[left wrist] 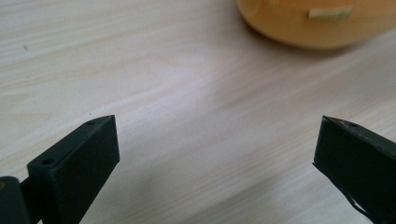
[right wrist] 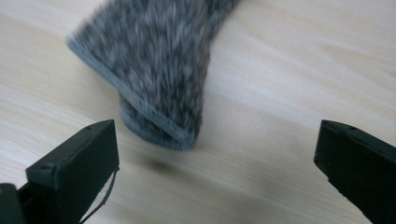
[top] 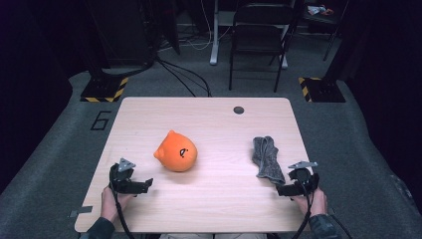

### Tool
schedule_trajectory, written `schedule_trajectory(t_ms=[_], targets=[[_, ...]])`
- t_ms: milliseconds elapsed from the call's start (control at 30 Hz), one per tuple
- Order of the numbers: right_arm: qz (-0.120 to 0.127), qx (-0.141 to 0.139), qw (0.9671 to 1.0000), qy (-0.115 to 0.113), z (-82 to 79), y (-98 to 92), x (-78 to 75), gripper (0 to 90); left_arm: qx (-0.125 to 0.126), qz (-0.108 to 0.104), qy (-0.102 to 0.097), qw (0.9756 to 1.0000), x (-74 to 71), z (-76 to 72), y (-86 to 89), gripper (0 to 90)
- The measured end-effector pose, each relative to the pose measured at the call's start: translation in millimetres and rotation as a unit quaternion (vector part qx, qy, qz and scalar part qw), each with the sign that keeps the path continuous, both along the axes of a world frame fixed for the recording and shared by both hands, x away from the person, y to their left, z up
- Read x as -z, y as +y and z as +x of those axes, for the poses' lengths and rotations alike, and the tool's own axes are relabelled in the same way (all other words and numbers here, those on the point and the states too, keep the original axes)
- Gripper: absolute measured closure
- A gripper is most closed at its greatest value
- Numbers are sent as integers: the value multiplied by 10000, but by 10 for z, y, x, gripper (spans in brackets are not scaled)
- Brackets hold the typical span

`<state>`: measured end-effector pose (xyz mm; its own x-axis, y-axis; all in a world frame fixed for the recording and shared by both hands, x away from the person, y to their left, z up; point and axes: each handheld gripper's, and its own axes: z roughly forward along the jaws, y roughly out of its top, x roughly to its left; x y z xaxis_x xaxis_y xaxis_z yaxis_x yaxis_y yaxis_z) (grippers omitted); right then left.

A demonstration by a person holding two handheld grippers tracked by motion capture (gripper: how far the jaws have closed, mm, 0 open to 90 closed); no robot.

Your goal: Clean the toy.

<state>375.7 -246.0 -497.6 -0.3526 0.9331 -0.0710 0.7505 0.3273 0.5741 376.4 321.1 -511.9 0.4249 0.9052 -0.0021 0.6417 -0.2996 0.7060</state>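
The person is bringing both tools down toward the tabletop [top: 209, 199], one aimed at each item, and the step in hand looks like an approach before any grasp. The right hand-held gripper [right wrist: 217, 154] is standing with its jaws wide apart and nothing between them; the grey cloth [right wrist: 159, 70] is lying just ahead of the jaws, its folded near corner pointing toward the gap and sitting a little closer to the jaw at the left of the right gripper view. To take the cloth well, the person would probably do best to slide forward low over the wood until that corner is lying between the pads, then close on the doubled hem rather than on a single loose layer, since a thin fold may slip out.

The left hand-held gripper [left wrist: 217, 154] is likewise standing fully apart and empty. The orange toy [left wrist: 322, 23] is sitting beyond it, off toward the upper right of the left gripper view, near but not touching. In the high view the toy [top: 175, 152] is resting near the middle of the tabletop, with the left hand-held gripper [top: 144, 185] below and to its left, while the cloth [top: 266, 157] is stretching away from the right hand-held gripper [top: 282, 190] near the right edge. The round toy looks wide and smooth, so a centred grip would seem wise.
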Motion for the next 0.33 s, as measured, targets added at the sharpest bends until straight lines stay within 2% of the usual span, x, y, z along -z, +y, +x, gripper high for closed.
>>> schedule_trajectory(t_ms=[33, 67, 133, 167, 267, 333], targets=[[-15, 12, 10000, 32, -2, 3, 27, 0, 30, 17, 90, 10000, 10, -1, 6, 0], [-37, 28, 10000, 70, 1, 3, 61, 0, -1, -57, 55, 10000, 35, 3, 4, 0], [-174, 19, 9998, 116, 5, -2, 111, 0, -13, -31, 50, 10000, 67, 7, 13, 0], [-144, 34, 9998, 164, 3, -8, 129, 0, -9, -19, 102, 9999, 75, 8, 18, 0], [-33, 35, 9999, 121, 1, -34, 146, 0, -5, 54, 126, 9999, 119, 12, 18, 0], [77, 92, 9999, 114, -5, -44, 156, 0, -5, 14, 197, 9998, 141, 17, 22, 0]])
